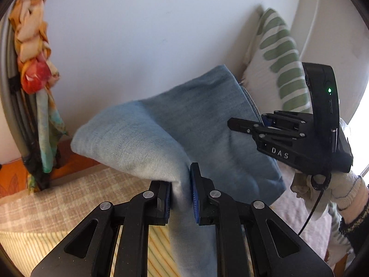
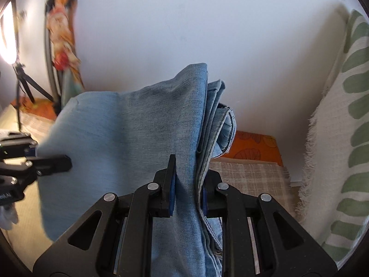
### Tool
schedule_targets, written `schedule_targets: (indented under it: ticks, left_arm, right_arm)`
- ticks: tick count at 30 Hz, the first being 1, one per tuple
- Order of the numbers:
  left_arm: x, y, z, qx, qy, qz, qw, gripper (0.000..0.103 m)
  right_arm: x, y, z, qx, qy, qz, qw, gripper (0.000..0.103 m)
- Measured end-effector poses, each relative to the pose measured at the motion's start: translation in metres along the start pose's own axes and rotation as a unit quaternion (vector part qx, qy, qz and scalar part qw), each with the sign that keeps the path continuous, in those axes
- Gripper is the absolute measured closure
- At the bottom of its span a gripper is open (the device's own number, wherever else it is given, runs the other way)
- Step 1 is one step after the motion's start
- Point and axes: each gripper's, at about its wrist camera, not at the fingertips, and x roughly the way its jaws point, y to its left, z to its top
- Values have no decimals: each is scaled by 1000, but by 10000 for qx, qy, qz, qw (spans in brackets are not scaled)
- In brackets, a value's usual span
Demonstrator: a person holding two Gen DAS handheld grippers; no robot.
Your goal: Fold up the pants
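Note:
The light blue denim pants (image 1: 184, 124) are lifted off the bed and hang between both grippers. My left gripper (image 1: 181, 196) is shut on a fold of the pale denim. My right gripper (image 2: 188, 184) is shut on several stacked layers of the pants (image 2: 138, 133), with hems and seams bunched at its right finger. In the left wrist view the right gripper (image 1: 258, 124) clamps the far edge of the cloth, held by a gloved hand. In the right wrist view the left gripper (image 2: 37, 159) grips the cloth's left edge.
A beige checked bed cover (image 1: 46, 212) lies below. A white pillow with green stripes (image 1: 276, 69) stands at the right against the white wall. An orange patterned cushion (image 2: 253, 147) lies at the wall. Colourful scarves (image 1: 34, 53) hang at the left. A lamp on a tripod (image 2: 20, 73) stands far left.

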Motion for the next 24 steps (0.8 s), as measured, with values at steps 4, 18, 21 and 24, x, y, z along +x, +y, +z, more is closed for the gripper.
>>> schedule_targets:
  ticks: [4,18,21,24]
  left_arm:
    - [11,4,-1,94,121,305,9994,89]
    - [-34,-1,-5,162,37,495,9986,48]
    - [-52,-15,-4,358,-60,581,9976,43]
    - [-73,-25,-5,350,-141,502,9980,41]
  right_arm:
    - [24,-7,-4,75,279,-478,9984,74]
    - [-26,-10,-24,497,59,-335,9982,35]
    - [-45,-6,-26,612,-31,-232,9979,35]
    - [-69,0,-29,692,-158,-200,9973,32]
